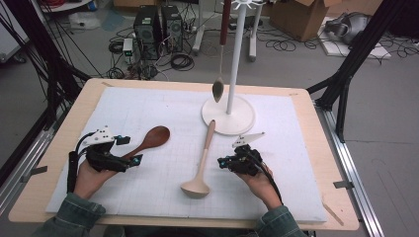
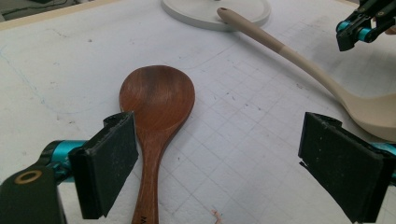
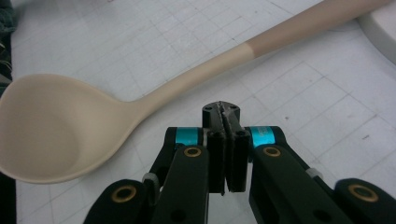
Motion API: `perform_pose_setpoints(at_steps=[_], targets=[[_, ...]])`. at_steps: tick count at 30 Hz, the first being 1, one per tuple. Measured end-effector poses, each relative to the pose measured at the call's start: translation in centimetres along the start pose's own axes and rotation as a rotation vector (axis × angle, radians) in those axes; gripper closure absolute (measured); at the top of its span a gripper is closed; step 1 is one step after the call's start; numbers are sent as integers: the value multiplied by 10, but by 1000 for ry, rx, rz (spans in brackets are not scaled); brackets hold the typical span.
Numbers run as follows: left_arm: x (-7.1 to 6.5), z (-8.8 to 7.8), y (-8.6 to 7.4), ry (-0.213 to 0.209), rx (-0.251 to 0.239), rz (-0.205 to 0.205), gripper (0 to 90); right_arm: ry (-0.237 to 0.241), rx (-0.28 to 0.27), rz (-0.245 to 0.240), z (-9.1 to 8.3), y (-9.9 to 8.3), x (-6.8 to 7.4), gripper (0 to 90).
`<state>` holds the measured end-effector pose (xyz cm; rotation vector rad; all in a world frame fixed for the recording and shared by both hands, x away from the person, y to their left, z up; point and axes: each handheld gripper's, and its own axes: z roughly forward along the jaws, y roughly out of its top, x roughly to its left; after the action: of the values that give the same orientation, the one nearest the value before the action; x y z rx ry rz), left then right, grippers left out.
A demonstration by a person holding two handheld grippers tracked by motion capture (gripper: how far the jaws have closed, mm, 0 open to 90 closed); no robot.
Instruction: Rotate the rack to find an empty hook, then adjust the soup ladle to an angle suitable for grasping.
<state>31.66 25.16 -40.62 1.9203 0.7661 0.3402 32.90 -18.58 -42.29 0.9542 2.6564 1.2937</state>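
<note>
The left gripper [image 2: 219,172] is spread wide and low over the dark spoon [image 2: 156,107], whose handle lies between the jaws, nearer the left pad; nothing presses on it yet. That spoon lies flat on the white mat [image 1: 163,108], bowl pointing away from the person. The right gripper [image 3: 225,140] is clenched on nothing, resting just beside the ladle [image 3: 60,126], whose handle tip lies on the rack base [image 1: 244,116]; a third spoon [image 1: 218,89] hangs from the rack.

The step in hand looks like grasping the dark spoon. To do it well, centre the handle between the pads, sink until they straddle it at the counter, and clamp on the neck just behind the bowl so it lifts level. Keep the right gripper clear of the ladle
</note>
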Motion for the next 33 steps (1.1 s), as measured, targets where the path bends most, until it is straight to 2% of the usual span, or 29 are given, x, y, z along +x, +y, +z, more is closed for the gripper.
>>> perform_pose_setpoints(at_steps=[14,20,25,33], targets=[[1,-1,0,-1,-6,-1,123,-45,10,27,7,11,-13,895],[1,-2,0,-3,-4,3,123,-71,-17,88,16,21,-28,895],[2,-2,0,-2,-9,2,123,-92,-8,111,27,30,-35,896],[2,-2,0,-1,-7,2,123,-110,7,186,41,32,-49,895]])
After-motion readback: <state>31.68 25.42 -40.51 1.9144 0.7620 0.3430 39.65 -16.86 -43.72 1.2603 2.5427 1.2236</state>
